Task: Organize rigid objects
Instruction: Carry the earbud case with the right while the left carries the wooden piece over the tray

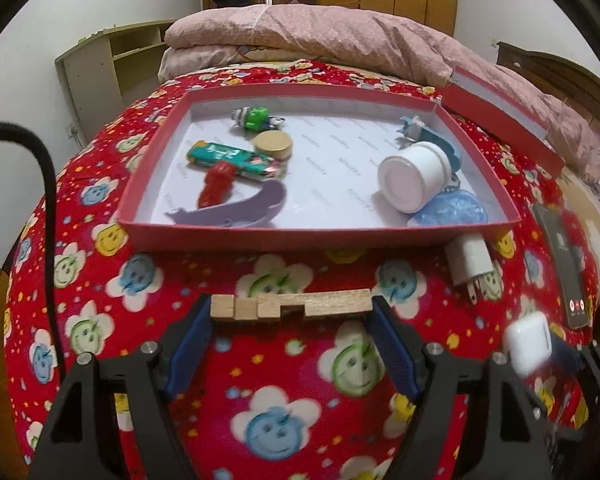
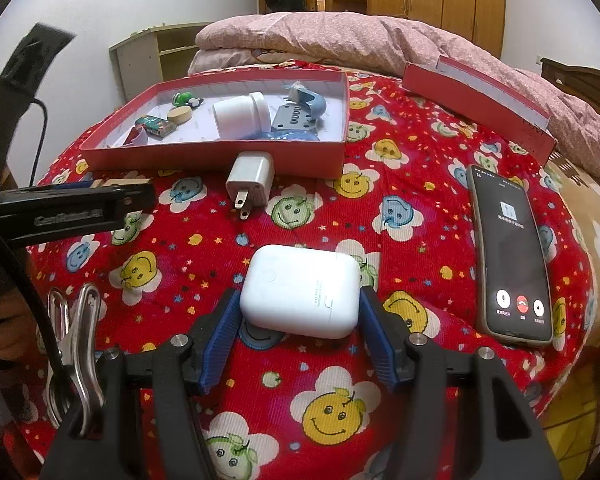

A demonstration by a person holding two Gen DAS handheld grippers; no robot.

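My left gripper (image 1: 290, 314) is shut on a notched wooden block (image 1: 290, 306), its blue pads pressing both ends, just in front of the red box tray (image 1: 284, 236). My right gripper (image 2: 300, 304) is shut on a white earbud case (image 2: 300, 290), held low over the red smiley bedspread. The tray holds a white jar (image 1: 414, 176), a purple whale (image 1: 240, 208), a red figure (image 1: 216, 188), a teal pack (image 1: 228, 158), a wooden disc (image 1: 273, 144) and blue toys. A white charger plug (image 2: 250, 180) lies against the tray's front wall.
A phone (image 2: 512, 256) with a lit call screen lies on the right of the bed. The red box lid (image 2: 476, 104) rests at the back right against a pink quilt (image 2: 340, 36). A metal clip (image 2: 76, 344) sits at the near left. A black cable (image 1: 48, 208) hangs left.
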